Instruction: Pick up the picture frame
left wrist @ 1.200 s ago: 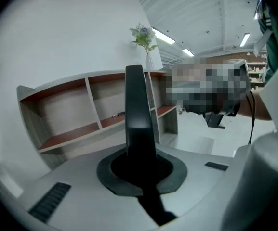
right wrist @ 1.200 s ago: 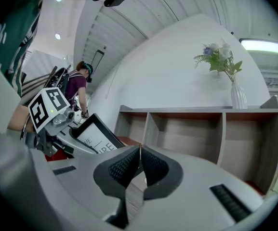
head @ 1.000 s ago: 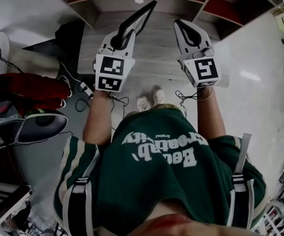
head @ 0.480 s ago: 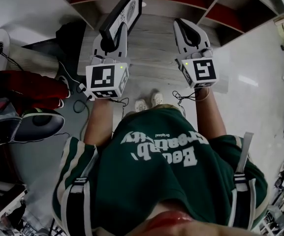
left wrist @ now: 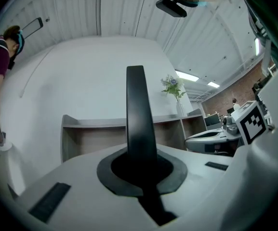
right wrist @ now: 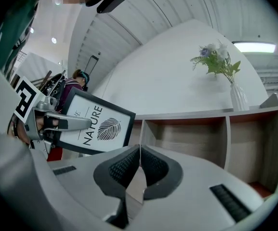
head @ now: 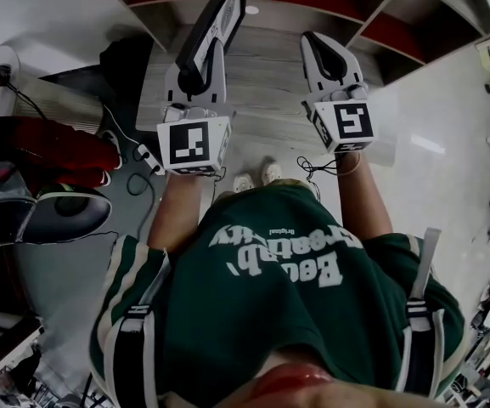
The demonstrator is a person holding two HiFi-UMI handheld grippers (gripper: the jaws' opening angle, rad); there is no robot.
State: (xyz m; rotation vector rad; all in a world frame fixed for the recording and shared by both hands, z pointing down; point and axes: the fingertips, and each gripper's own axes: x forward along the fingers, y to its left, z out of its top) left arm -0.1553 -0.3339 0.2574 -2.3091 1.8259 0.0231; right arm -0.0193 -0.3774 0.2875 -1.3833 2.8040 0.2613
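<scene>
The shelf unit (head: 266,87) fills the far side of the head view, its pale wooden top running between the two arms and its red-backed compartments opening beyond. The person's green shirt (head: 278,296) takes up the lower half of that view.

The picture frame (head: 217,19) is next in size, and it is what has changed. A second ago it leaned low over the shelf top; now it stands higher and nearer upright, clear of the wood, with nothing under it but air. The right gripper view shows its face, a leaf print with the word NATURE, hanging out to the left in front of the shelf.

The left hand-held gripper (head: 198,70) is clamped on the frame's lower edge. Its own view shows the black moulding edge-on, rising straight out from between the pads. The right hand-held gripper (head: 329,53) has barely shifted; its jaws are pressed together on nothing, well apart from the frame.

A vase of flowers (right wrist: 236,97) stands on the shelf top, away to the right.

I judge the pick-up essentially done: the frame is carried by one grip alone, so a firm hold matters against swinging.
</scene>
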